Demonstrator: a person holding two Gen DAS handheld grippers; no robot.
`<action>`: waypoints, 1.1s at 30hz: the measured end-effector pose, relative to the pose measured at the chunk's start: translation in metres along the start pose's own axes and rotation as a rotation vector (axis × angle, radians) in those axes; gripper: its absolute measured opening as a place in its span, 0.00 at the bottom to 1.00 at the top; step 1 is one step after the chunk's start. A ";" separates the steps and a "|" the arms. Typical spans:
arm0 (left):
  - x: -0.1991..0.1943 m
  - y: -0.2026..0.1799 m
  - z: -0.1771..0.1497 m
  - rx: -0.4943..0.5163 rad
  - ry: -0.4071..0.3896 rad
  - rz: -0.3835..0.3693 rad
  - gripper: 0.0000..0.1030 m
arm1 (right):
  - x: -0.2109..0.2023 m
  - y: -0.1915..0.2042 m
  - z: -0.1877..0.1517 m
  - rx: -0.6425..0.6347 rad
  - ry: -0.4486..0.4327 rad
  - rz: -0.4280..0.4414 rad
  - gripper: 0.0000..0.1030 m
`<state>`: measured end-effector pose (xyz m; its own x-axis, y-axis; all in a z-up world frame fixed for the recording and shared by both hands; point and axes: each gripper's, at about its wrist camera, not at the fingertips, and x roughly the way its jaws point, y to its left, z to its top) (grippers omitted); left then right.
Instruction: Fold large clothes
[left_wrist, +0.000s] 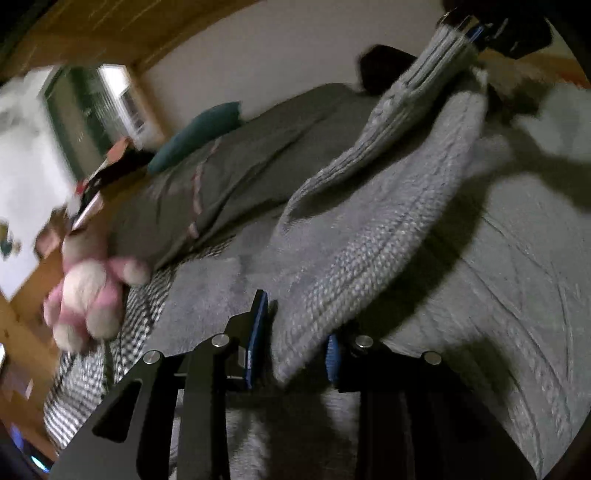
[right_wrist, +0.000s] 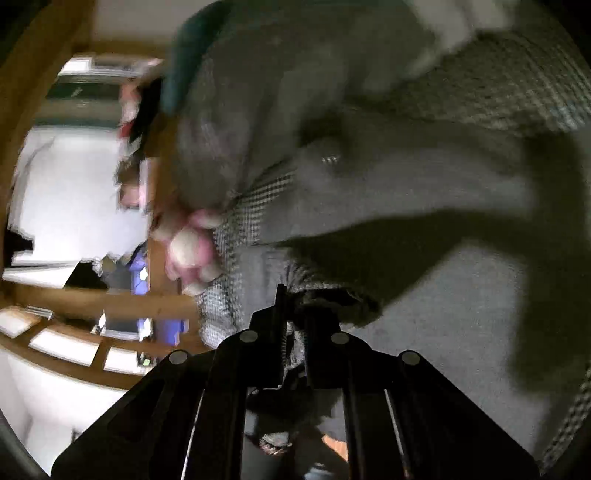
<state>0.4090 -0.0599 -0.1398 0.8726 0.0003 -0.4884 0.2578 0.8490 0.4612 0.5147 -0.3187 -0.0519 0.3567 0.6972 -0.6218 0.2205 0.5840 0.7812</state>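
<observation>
A grey cable-knit sweater (left_wrist: 388, 221) is stretched in the air above a bed. My left gripper (left_wrist: 295, 347) is shut on one edge of the sweater, the knit pinched between its blue pads (left_wrist: 258, 332). My right gripper (left_wrist: 469, 29) shows at the top right of the left wrist view, shut on the sweater's ribbed edge (left_wrist: 447, 48). In the right wrist view my right gripper (right_wrist: 295, 317) is closed on dark knit fabric (right_wrist: 332, 302). Both views are blurred by motion.
The bed has a grey blanket (left_wrist: 517, 295), a checked cover (left_wrist: 122, 332), an olive-grey pillow (left_wrist: 229, 177) and a teal cushion (left_wrist: 195, 136). A pink and white plush toy (left_wrist: 92, 295) lies at the bed's edge by a wooden frame (left_wrist: 22, 325). A window (left_wrist: 92, 107) is behind.
</observation>
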 end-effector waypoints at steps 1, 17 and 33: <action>0.000 -0.003 -0.001 0.022 -0.001 -0.010 0.27 | 0.000 -0.010 0.001 0.024 -0.008 -0.009 0.11; 0.024 -0.001 -0.009 -0.006 0.130 -0.098 0.27 | 0.043 -0.020 -0.037 -0.741 -0.150 -0.621 0.90; 0.010 0.012 -0.002 -0.072 0.074 -0.060 0.80 | 0.038 -0.070 0.010 -0.291 -0.127 -0.242 0.07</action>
<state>0.4202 -0.0488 -0.1412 0.8230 -0.0152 -0.5678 0.2757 0.8847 0.3760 0.5215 -0.3373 -0.1301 0.4398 0.4784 -0.7601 0.0518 0.8314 0.5533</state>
